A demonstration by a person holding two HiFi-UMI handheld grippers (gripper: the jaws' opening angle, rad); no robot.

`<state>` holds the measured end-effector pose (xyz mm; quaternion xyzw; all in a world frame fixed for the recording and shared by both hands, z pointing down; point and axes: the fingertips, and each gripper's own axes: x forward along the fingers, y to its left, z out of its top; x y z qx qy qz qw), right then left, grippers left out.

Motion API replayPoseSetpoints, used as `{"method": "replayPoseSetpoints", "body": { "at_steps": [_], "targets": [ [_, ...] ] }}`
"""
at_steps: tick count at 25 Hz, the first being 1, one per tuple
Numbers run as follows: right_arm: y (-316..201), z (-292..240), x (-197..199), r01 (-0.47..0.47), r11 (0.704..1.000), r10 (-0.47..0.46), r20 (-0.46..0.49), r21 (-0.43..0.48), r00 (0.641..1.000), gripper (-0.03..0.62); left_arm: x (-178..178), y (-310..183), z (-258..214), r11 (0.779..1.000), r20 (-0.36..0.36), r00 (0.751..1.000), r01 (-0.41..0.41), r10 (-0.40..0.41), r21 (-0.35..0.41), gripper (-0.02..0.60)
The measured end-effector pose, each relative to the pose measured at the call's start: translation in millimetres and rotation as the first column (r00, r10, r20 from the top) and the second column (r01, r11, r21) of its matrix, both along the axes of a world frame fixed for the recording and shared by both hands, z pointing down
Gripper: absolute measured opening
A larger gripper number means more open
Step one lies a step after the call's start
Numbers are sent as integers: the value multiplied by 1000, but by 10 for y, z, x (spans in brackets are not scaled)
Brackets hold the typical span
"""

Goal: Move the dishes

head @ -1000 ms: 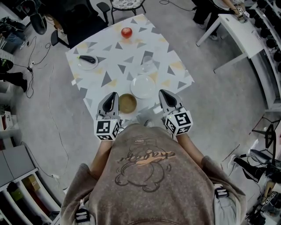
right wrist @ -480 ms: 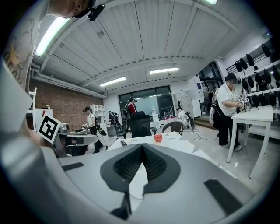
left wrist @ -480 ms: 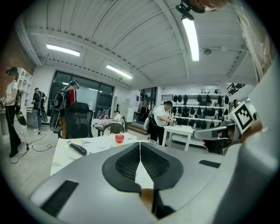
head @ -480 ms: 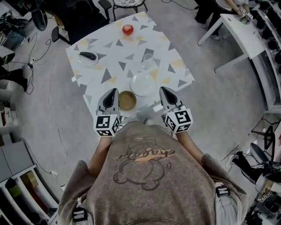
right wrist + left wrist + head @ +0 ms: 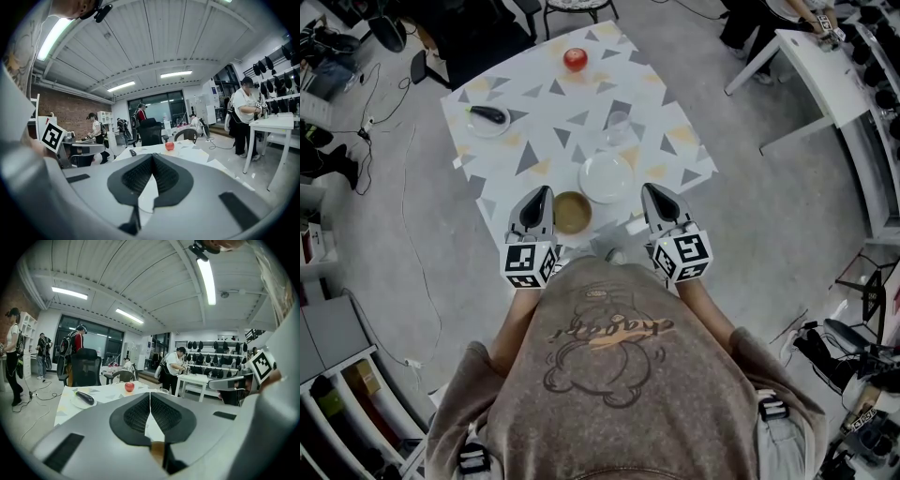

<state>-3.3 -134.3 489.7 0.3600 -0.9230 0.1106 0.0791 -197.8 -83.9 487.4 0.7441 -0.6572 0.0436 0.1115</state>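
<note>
Our left gripper and right gripper, both clenched empty, hover at the near edge of the white triangle-patterned table; grey workshop floor surrounds it.

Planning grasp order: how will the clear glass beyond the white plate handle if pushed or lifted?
The glass stands upright on the table, so a side push may tip it. Its smooth clear walls are probably slippery and fragile. The cloth pattern shows through, so it seems empty and likely light.

near edge of the table hidden under the person's chest; dark thing on its far plate too small to name.
</note>
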Motion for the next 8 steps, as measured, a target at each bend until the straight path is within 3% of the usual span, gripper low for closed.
{"method": "replayPoseSetpoints", "body": {
  "at_steps": [8],
  "targets": [
    [-40,23,23,1,1000,-1,3,-6,1000,2,44,-56,27,1000,-4,1000,0,0,-6,21]
  ]
}}
